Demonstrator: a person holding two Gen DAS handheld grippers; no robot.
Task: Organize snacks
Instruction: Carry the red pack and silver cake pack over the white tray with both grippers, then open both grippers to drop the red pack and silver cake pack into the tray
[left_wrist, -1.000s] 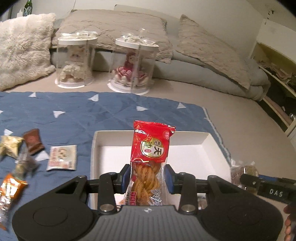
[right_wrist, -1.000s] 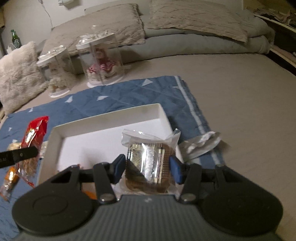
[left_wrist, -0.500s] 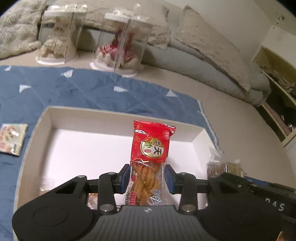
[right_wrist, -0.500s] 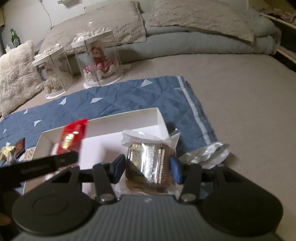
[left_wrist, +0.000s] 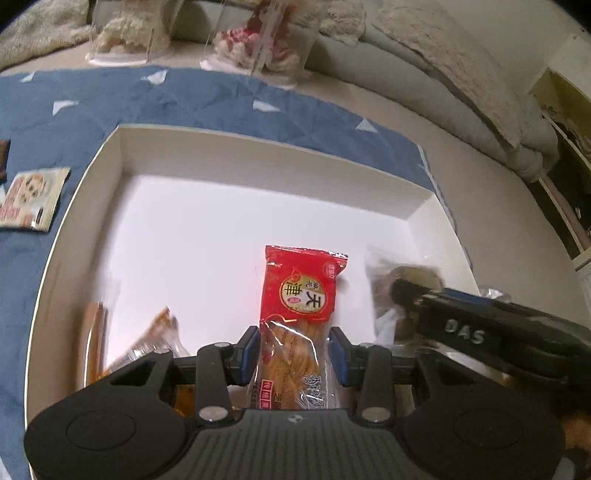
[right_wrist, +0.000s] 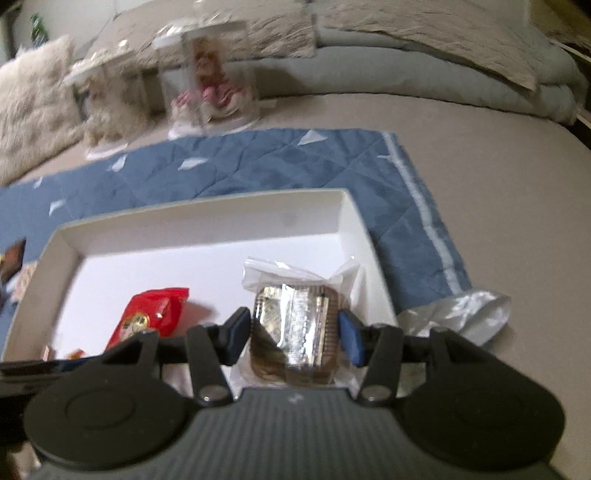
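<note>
I have my left gripper (left_wrist: 293, 354) clamped on the red snack bag (left_wrist: 299, 295), which sticks out ahead over the white box (left_wrist: 258, 147). It looks light and crinkly, the fried twist inside brittle, so I hold low on its clear end and squeeze gently. My right gripper (right_wrist: 293, 334) pinches a foil-wrapped cake (right_wrist: 295, 325) in slippery, soft plastic, at the box's right edge.
</note>
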